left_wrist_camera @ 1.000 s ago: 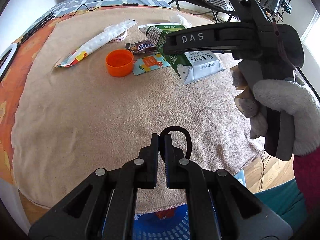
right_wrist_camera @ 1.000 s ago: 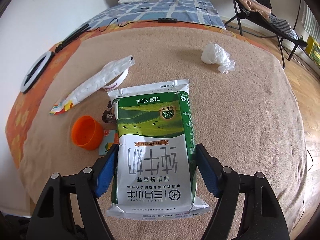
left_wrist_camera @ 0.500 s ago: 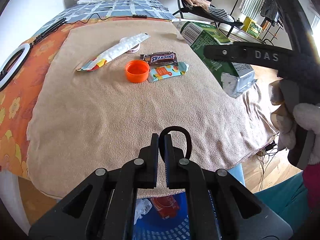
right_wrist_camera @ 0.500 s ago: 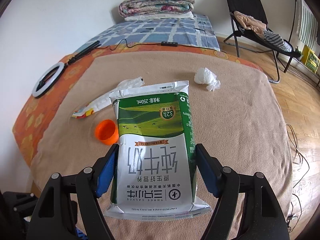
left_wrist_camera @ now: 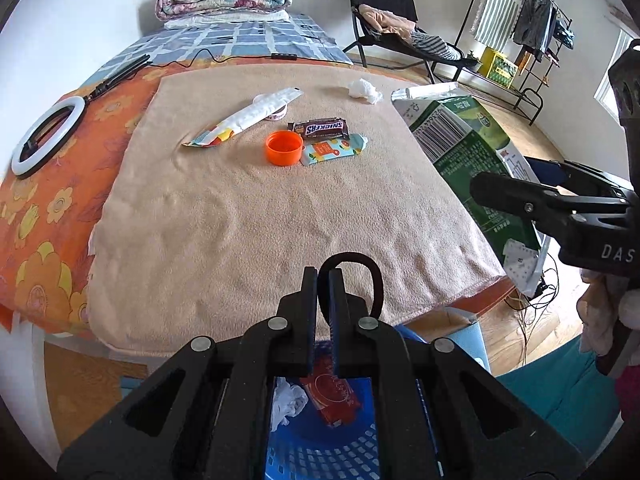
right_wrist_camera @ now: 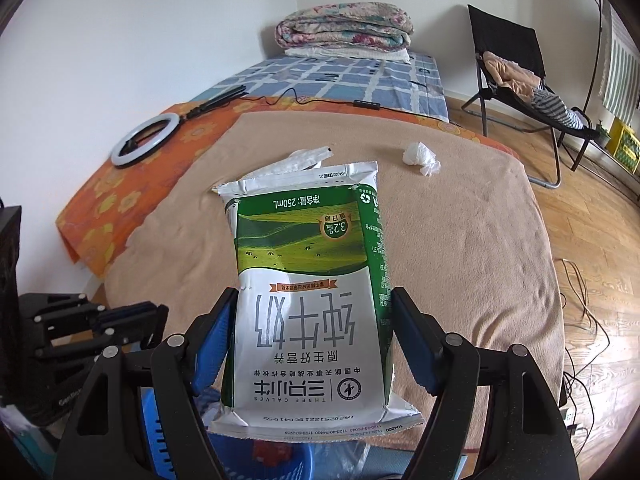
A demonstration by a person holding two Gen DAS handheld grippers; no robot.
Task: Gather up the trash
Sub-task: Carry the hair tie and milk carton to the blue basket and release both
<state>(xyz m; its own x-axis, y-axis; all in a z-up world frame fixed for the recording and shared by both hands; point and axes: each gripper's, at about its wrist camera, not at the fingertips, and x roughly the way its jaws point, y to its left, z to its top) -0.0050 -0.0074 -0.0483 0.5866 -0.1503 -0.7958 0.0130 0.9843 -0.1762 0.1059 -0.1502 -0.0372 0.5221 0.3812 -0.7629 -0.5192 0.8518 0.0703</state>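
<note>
Right gripper (right_wrist_camera: 312, 344): jaws clamped on milk carton (right_wrist_camera: 308, 300), held above the table's near edge. Left gripper (left_wrist_camera: 323, 276): closed, empty. Blue basket (left_wrist_camera: 320, 452) below; centre carton over it before releasing.

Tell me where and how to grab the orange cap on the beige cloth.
Grip the orange cap across its rim wall, coming from above. It lies open side up, low and round, so fingers can straddle it. Close along the line clear of the Snickers bar and orange sachet beside it.
</note>
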